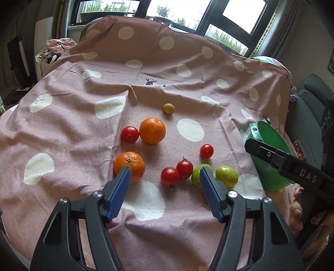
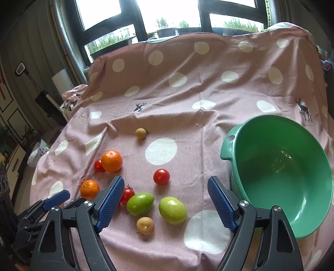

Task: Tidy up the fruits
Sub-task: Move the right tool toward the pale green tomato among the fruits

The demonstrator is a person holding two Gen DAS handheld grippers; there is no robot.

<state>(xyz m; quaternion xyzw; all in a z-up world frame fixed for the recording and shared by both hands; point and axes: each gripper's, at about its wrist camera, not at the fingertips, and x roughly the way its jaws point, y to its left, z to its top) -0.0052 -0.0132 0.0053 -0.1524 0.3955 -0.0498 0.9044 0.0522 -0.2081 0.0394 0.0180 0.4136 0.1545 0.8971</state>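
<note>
On the pink dotted cloth (image 1: 73, 129) lie two oranges (image 1: 152, 130) (image 1: 129, 166), several red tomatoes (image 1: 129, 134), two green fruits (image 2: 172, 209) (image 2: 140, 203) and two small brown fruits (image 2: 141, 133) (image 2: 145, 225). My left gripper (image 1: 165, 172) hovers open above the near tomatoes, with one pad over the near orange and the other over a green fruit. Nothing is gripped. My right gripper (image 2: 165, 179) stands open above the green fruits, holding nothing. An empty green bowl (image 2: 271, 177) sits to its right.
The cloth rises at the back over a tall backrest, with windows (image 2: 167, 12) behind it. In the left wrist view the right tool's black body (image 1: 292, 166) crosses in front of the bowl (image 1: 269, 135), and a hand (image 1: 298, 212) holds it. Clutter stands left of the cloth.
</note>
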